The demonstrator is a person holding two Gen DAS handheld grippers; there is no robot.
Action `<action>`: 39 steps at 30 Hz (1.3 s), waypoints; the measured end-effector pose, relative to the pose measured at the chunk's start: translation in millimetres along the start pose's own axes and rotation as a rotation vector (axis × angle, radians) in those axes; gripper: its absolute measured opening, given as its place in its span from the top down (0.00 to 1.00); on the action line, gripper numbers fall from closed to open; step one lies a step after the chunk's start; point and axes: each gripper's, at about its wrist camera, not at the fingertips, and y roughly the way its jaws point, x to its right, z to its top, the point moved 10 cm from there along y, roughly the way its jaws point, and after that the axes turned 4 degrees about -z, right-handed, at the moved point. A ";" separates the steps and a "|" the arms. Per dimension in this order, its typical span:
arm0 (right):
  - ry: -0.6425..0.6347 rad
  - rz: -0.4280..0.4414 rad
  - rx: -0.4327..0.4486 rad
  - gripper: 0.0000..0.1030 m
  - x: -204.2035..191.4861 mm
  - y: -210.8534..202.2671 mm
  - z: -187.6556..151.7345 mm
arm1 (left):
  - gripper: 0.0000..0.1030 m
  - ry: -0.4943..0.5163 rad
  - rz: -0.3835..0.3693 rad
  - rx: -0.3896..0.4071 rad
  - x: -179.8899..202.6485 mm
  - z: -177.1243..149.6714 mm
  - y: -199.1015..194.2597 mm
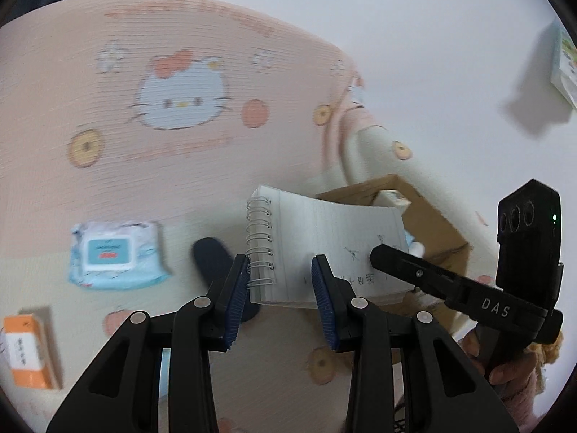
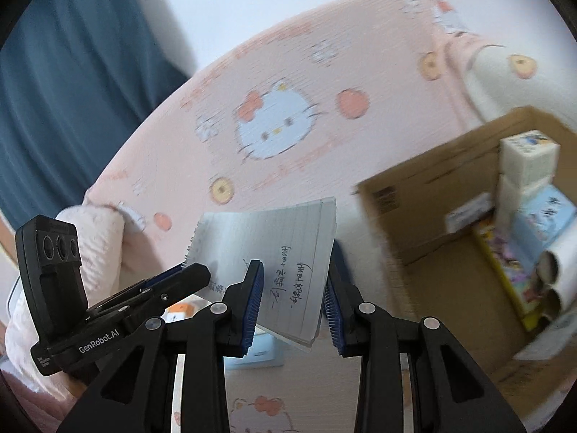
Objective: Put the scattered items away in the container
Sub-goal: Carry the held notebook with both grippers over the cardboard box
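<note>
A pink bedspread (image 1: 202,166) printed with a white cartoon cat face (image 1: 180,95), small flowers and round orange fruit covers the bed. Its cream border (image 1: 378,151) folds near the far edge. Behind it stand a pale wall (image 1: 414,18) and a blue curtain (image 2: 65,90).

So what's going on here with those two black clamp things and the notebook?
A person is tidying loose items into a cardboard box on a bed. Both handheld grippers grip one spiral notebook, lifted off the bedding: the left gripper at the coil end, the right gripper at the other. The box already holds small cartons and cardboard tubes. A wet-wipes pack and an orange box lie outside.
</note>
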 end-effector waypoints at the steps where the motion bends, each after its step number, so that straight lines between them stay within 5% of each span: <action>1: 0.018 -0.009 0.004 0.70 8.4 -4.0 1.5 | 0.62 0.006 -0.018 -0.005 8.9 2.6 6.2; 11: 0.121 -0.159 0.066 0.70 92.3 -61.3 10.2 | 0.62 0.144 -0.179 -0.081 96.1 15.1 56.0; 19: 0.222 -0.290 0.025 0.70 151.8 -81.4 10.3 | 0.62 0.156 -0.301 -0.261 152.1 15.5 114.7; 29: 0.303 -0.419 -0.051 0.70 214.5 -88.6 21.7 | 0.62 0.142 -0.371 -0.467 201.6 5.1 191.0; 33: 0.369 -0.404 -0.088 0.70 237.2 -86.0 22.7 | 0.62 0.030 -0.405 -0.571 204.2 1.3 221.6; 39: 0.391 -0.454 -0.164 0.70 263.2 -71.9 20.4 | 0.62 -0.009 -0.390 -0.625 205.3 -4.9 256.7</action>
